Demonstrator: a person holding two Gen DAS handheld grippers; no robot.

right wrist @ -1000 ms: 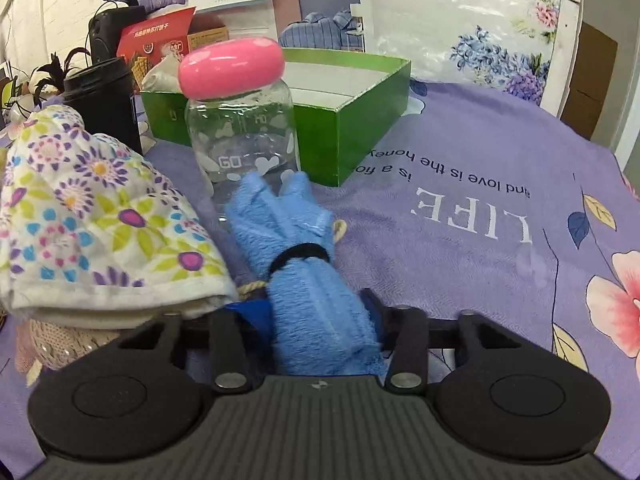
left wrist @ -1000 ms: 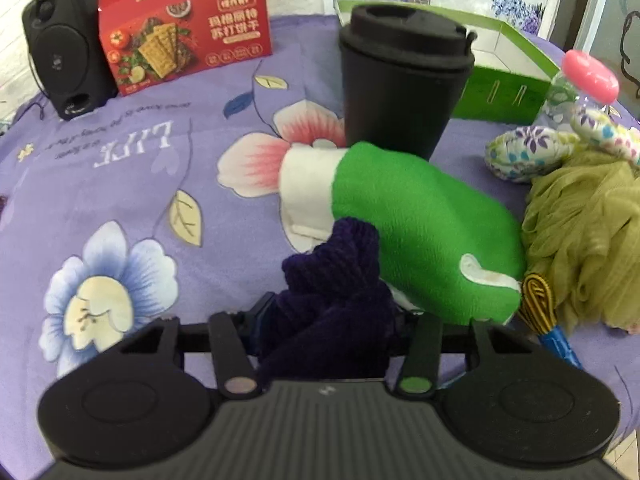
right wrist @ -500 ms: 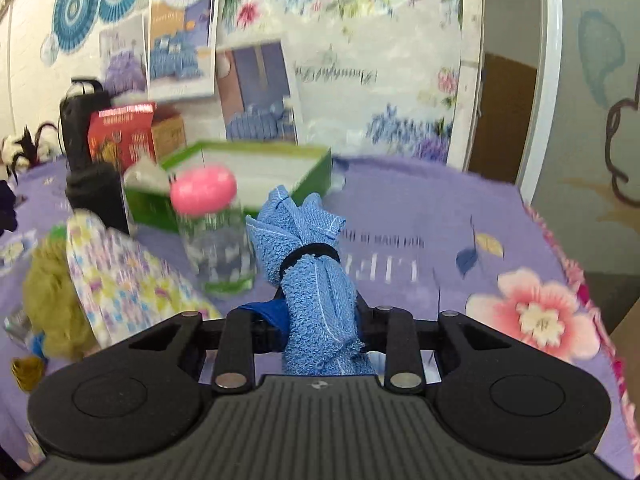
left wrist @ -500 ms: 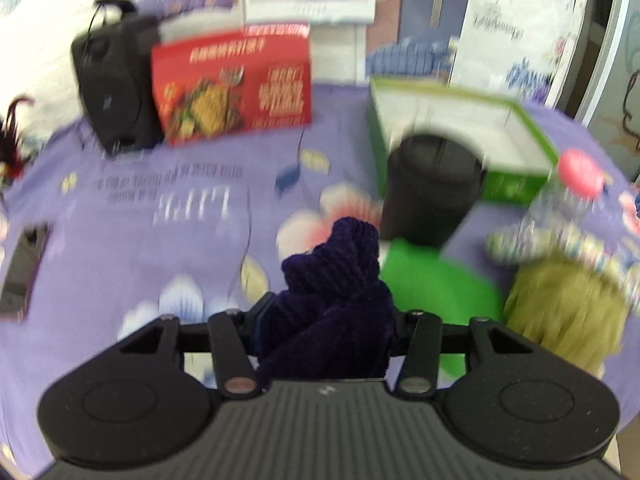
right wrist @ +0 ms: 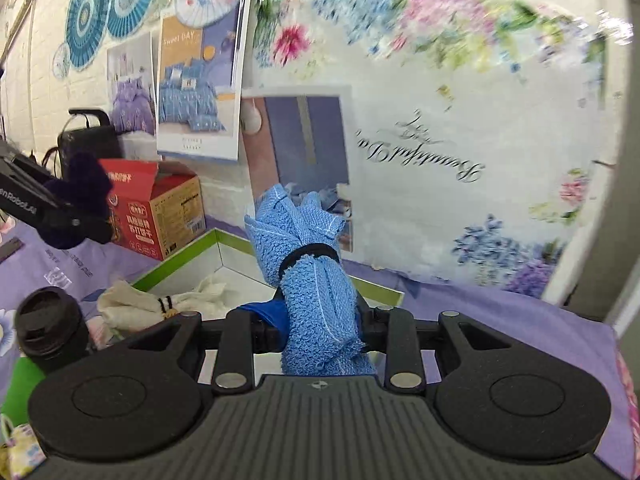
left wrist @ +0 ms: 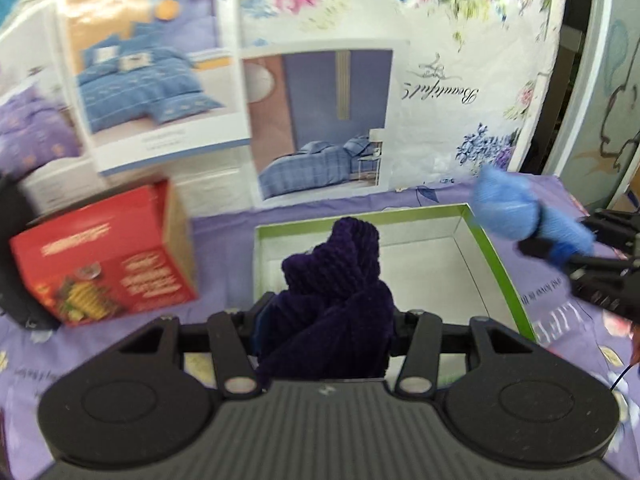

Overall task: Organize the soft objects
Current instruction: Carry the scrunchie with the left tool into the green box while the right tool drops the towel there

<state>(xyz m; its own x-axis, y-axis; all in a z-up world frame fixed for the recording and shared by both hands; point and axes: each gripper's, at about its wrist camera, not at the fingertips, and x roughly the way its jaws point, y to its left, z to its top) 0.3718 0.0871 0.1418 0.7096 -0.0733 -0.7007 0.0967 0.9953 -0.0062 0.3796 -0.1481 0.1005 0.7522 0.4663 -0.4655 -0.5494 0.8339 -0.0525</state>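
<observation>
Left gripper (left wrist: 324, 320) of mine clamped on dark purple knit cloth (left wrist: 334, 280) above green box (left wrist: 500, 264), right gripper (right wrist: 320, 332) clenching banded blue towel roll (right wrist: 312, 280) beside it, cream cloth (right wrist: 132, 300) inside box

A red cracker box (left wrist: 104, 264) stands on the purple flowered cloth (left wrist: 568, 320) that covers the table. In the right wrist view its top flaps are open. Behind the box is a black speaker (right wrist: 88, 140). A black cup with a lid (right wrist: 50, 326) sits near the front, on the left. Pictures of beds (left wrist: 160, 84) hang on the wall at the back. Beside them hangs a big white sheet with flowers and curly writing (right wrist: 440, 152). Blue paper fans (right wrist: 108, 4) are up high on the wall.
</observation>
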